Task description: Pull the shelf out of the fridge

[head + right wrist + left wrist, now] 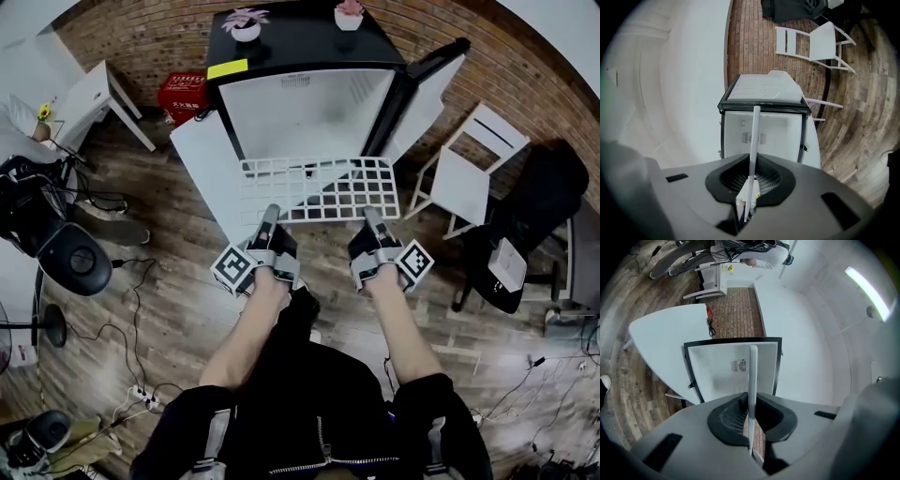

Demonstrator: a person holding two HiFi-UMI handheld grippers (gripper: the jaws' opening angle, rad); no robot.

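While the left gripper (751,425) is pinching the front bar of the white wire shelf (319,187) between nearly closed jaws, the right gripper (749,187) is doing the same further along that bar, its ribbed dark pads (733,182) clamping the thin edge. Each gripper is looking at the shelf edge-on, as a slim white strip running away toward the fridge (300,103) at twelve o'clock.

From where I'm standing the shelf is hanging flat in front of the open cabinet, with its far edge seemingly just at the mouth, so I'd judge the pull as nearly finished. To end it well, both hands should be drawing straight back toward six o'clock, together and level. A grid this light and springy is liable to twist, or snag a corner on a side wall, if one hand leads.

The shelf is a coated grid of small rectangles. The fridge is a boxy, black-topped unit with a smooth white liner, its door (422,98) standing open at two o'clock and potted plants (246,22) sitting on top.
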